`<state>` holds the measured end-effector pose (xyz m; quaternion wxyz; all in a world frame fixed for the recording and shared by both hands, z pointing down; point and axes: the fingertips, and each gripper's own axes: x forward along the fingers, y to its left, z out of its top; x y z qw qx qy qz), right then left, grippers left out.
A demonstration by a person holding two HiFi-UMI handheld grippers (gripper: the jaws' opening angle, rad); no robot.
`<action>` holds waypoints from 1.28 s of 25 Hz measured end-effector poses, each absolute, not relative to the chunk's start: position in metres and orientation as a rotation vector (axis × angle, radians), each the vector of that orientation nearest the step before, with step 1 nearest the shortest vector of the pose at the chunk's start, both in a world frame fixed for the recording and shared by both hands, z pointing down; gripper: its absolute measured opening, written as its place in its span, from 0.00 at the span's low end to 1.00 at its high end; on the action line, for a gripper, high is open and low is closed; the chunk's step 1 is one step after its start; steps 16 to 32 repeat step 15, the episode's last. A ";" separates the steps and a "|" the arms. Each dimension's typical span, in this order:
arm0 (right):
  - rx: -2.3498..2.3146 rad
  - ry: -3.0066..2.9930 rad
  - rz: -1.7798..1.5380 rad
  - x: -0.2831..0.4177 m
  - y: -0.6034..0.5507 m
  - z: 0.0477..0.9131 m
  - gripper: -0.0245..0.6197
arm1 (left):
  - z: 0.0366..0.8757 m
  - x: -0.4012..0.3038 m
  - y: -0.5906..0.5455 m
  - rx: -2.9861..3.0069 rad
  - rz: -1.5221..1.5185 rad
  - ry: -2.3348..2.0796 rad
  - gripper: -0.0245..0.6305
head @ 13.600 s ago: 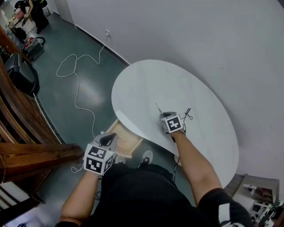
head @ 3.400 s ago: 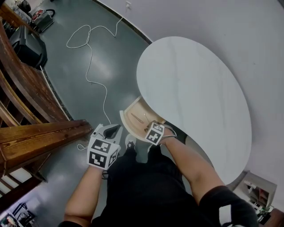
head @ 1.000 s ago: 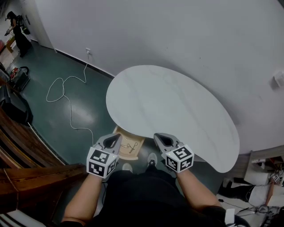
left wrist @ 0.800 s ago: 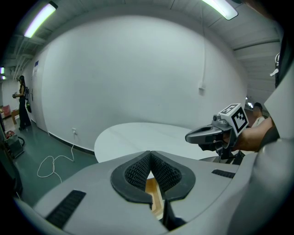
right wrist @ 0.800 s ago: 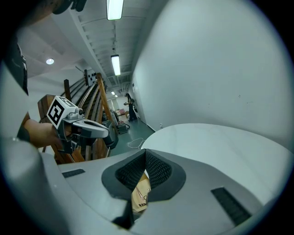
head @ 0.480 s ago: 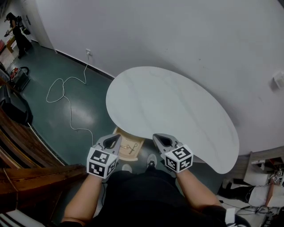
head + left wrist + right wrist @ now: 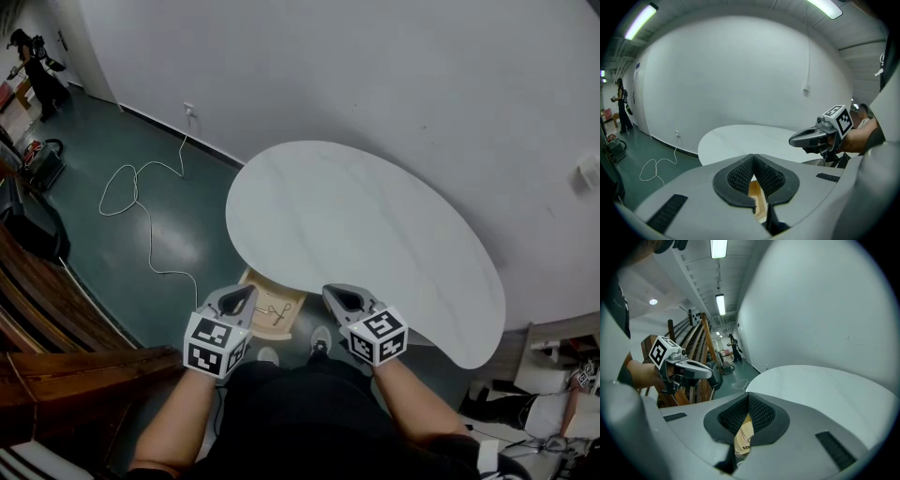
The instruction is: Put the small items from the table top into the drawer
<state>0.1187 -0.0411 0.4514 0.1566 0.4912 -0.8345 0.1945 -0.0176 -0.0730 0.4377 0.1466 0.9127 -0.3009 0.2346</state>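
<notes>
The white oval table (image 7: 375,225) shows no small items on its top. Under its near edge the wooden drawer (image 7: 272,309) stands pulled out, with thin wiry items (image 7: 276,309) lying in it. My left gripper (image 7: 236,298) hovers just left of the drawer, shut and empty. My right gripper (image 7: 339,297) hovers at the table's near edge, right of the drawer, also shut and empty. In the left gripper view the jaws (image 7: 753,157) meet at the tip, with the drawer (image 7: 757,198) seen below them. The right gripper view shows the same: closed jaws (image 7: 748,397) over the drawer (image 7: 743,433).
A white cable (image 7: 141,202) loops over the green floor left of the table, near a wall socket (image 7: 188,109). Wooden stair rails (image 7: 56,319) fill the left side. A person (image 7: 36,66) stands far off at the top left. The white wall runs behind the table.
Since 3.4 s ago my right gripper has come up and away from the open drawer. Over the last second both grippers have stayed nearly still.
</notes>
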 end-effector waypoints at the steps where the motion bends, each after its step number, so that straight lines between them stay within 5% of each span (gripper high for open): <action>1: 1.405 -2.389 0.556 0.118 -0.041 0.451 0.05 | 0.438 -0.018 -0.073 2.627 0.676 -0.867 0.06; 32: 1.394 -2.389 0.566 0.114 -0.040 0.455 0.05 | 0.440 -0.020 -0.071 2.625 0.683 -0.868 0.06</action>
